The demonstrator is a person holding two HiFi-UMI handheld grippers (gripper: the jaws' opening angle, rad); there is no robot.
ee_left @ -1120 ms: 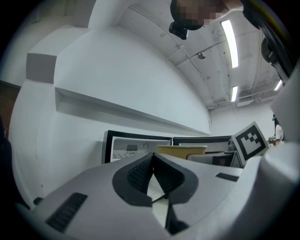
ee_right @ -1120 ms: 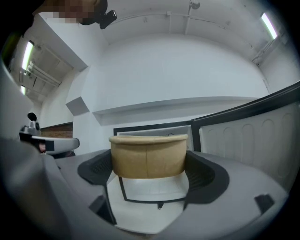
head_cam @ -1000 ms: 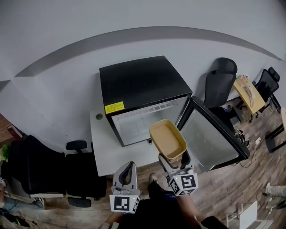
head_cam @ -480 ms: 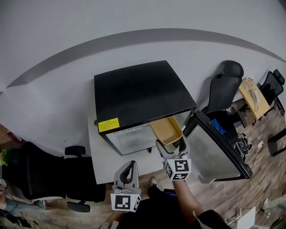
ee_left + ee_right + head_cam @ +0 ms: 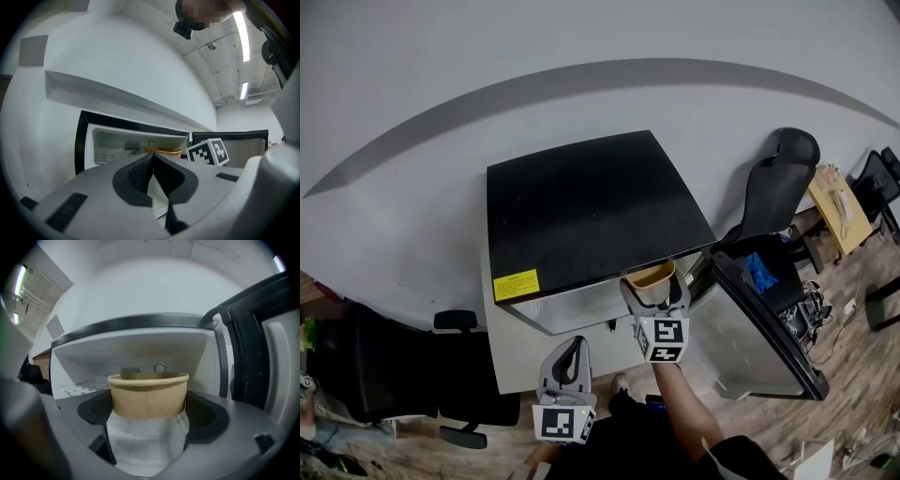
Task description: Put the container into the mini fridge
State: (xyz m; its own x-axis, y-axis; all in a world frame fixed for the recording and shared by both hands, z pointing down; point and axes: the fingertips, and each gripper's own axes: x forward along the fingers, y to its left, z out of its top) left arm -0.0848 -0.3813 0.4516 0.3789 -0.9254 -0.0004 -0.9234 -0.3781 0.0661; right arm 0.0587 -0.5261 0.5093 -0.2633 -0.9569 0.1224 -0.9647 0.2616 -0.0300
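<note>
Standing on a low white platform (image 5: 511, 328), the black mini fridge (image 5: 591, 202) has its door (image 5: 759, 328) swung wide to the right, so the white cavity is open to the front. The brown paper container (image 5: 650, 277) is now at the mouth of that cavity: from the head view only its near rim shows beyond the fridge's top front edge, whereas a second ago it hung wholly in the open, well short of the opening. In the right gripper view it sits upright, level with the cavity, with the rear wall fittings visible behind it. The right gripper (image 5: 654, 300) has its jaws pinched on the container's two sides and has advanced with it. The left gripper (image 5: 565, 361) remains low and near the person's body, jaws pressed together on nothing, taking no part. In my judgement the carry is nearly complete; what is left is to push further in, lower the container onto the fridge floor and let go. Whether it touches any surface yet cannot be determined.
</note>
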